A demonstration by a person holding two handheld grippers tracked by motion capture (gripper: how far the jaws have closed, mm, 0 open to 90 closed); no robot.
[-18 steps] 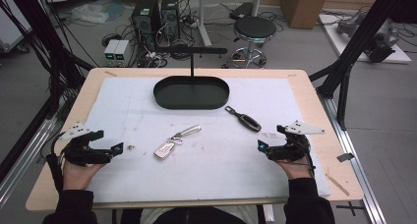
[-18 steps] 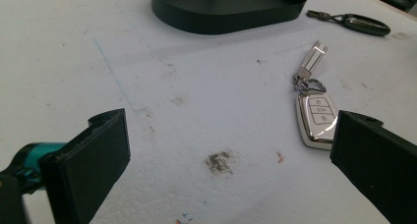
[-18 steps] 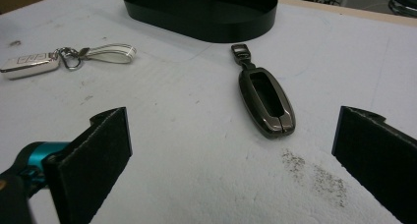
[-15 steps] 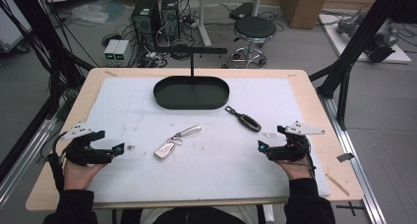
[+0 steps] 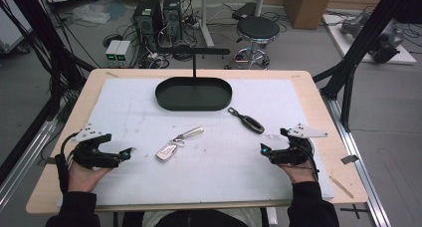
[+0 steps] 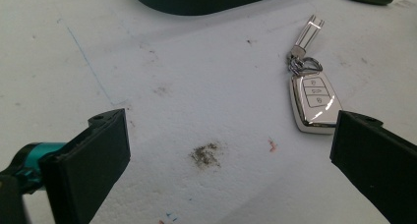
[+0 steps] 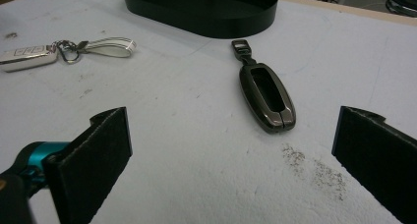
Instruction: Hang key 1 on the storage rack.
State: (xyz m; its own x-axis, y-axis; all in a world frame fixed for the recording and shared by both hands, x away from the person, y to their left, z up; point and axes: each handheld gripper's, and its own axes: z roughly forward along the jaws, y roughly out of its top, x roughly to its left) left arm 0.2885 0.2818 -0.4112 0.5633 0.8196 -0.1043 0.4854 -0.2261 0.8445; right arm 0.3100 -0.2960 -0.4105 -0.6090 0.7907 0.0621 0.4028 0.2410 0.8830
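Note:
A silver car key fob (image 5: 167, 151) (image 6: 314, 102) with a ring and strap lies flat on the white mat, left of centre. A dark car key fob (image 5: 247, 121) (image 7: 267, 96) lies right of centre, closer to the tray. My left gripper (image 5: 125, 153) (image 6: 231, 160) rests low at the mat's left side, jaws wide open and empty, with the silver fob just ahead and to its right. At the right side my right gripper (image 5: 265, 150) (image 7: 231, 160) is open and empty too, with the dark fob ahead between its jaws' line but apart from them.
A black oval tray (image 5: 194, 93) with an upright T-shaped stand (image 5: 193, 52) sits at the back centre of the mat (image 5: 214, 162). The wooden table edge (image 5: 318, 92) frames the mat. Beyond the table stand a stool, computer cases and cables.

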